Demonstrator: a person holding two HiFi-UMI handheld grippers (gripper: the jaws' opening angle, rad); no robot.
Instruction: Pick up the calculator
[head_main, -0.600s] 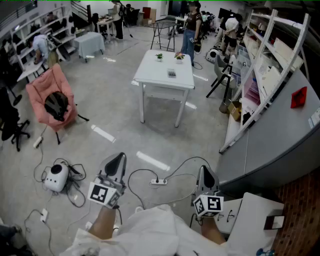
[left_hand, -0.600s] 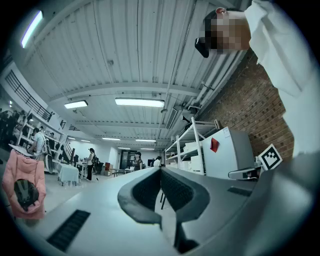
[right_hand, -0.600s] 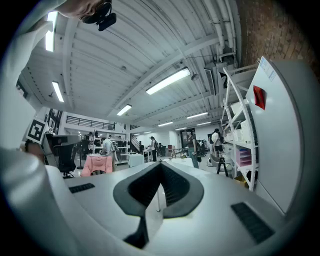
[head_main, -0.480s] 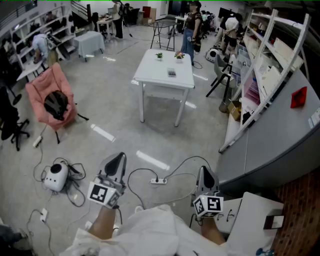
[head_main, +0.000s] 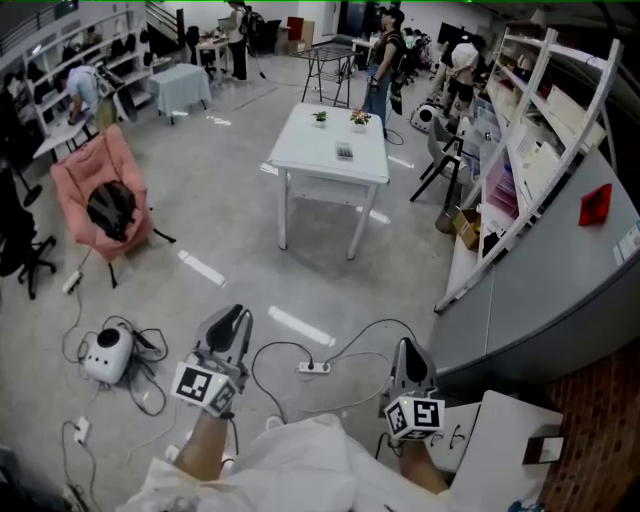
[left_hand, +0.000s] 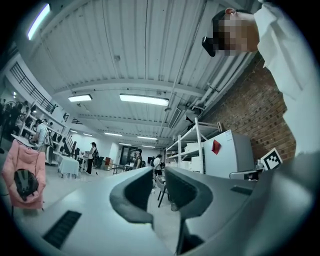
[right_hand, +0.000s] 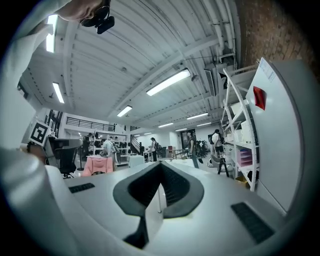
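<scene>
The calculator (head_main: 344, 151), small, dark and flat, lies on a white table (head_main: 320, 140) far across the room, beside two little potted plants (head_main: 359, 117). Both grippers are low in the head view, far short of the table. My left gripper (head_main: 228, 322) (left_hand: 159, 170) points out over the floor with its jaws drawn together and nothing between them. My right gripper (head_main: 408, 352) (right_hand: 161, 165) is held level, its jaw tips meeting, also empty. The calculator is not visible in either gripper view.
A power strip (head_main: 313, 367) and cables trail across the floor just ahead. A white device (head_main: 105, 353) sits at the left, a pink chair (head_main: 100, 195) beyond it. Shelving (head_main: 530, 150) and a grey cabinet (head_main: 560, 290) line the right. People (head_main: 383, 60) stand behind the table.
The head view has shifted slightly, and the person behind the table has stepped a little. Both grippers keep their places and their jaws look the same.
</scene>
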